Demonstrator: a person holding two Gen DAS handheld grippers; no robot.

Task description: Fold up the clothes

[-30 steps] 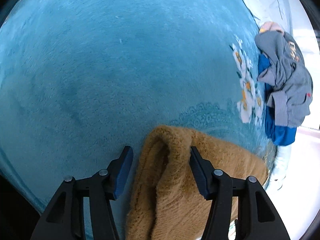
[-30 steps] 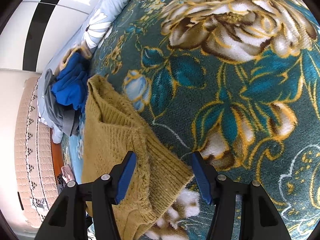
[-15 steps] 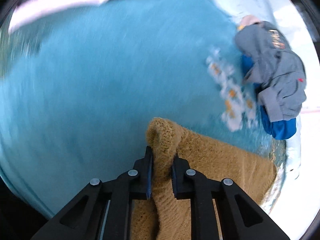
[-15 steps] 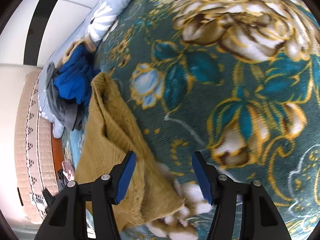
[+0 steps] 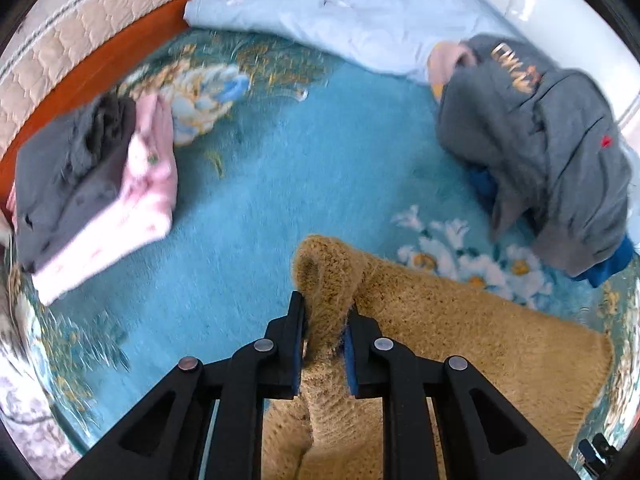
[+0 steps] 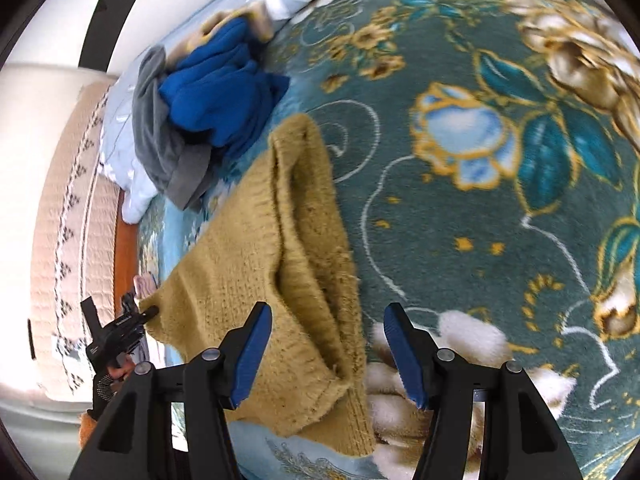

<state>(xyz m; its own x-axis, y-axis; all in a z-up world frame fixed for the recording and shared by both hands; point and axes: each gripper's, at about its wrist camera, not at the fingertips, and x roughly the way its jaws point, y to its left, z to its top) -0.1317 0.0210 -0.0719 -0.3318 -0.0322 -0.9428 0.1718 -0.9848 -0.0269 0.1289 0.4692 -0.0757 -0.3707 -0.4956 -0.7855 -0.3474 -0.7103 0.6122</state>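
Note:
A mustard knitted sweater [image 5: 460,344] lies on the floral teal blanket [image 5: 300,184]. My left gripper [image 5: 324,320] is shut on a raised fold of the sweater at its near edge. In the right wrist view the sweater [image 6: 256,264] spreads to the left, with its ribbed hem lying between the fingers of my right gripper [image 6: 328,344]. The right gripper is open and holds nothing. The left gripper [image 6: 148,314] shows small at the sweater's far corner, pinching it.
A grey hoodie [image 5: 548,148] lies heaped over a blue garment [image 6: 224,80] at the far side. A folded stack of dark grey and pink clothes [image 5: 92,196] sits at the left. A pale blue quilt [image 5: 340,8] and a padded headboard [image 5: 80,20] lie beyond.
My left gripper shut on the sweater fold and lifted it, with the view swinging up toward the headboard. The right gripper stayed open while the sweater shifted under it.

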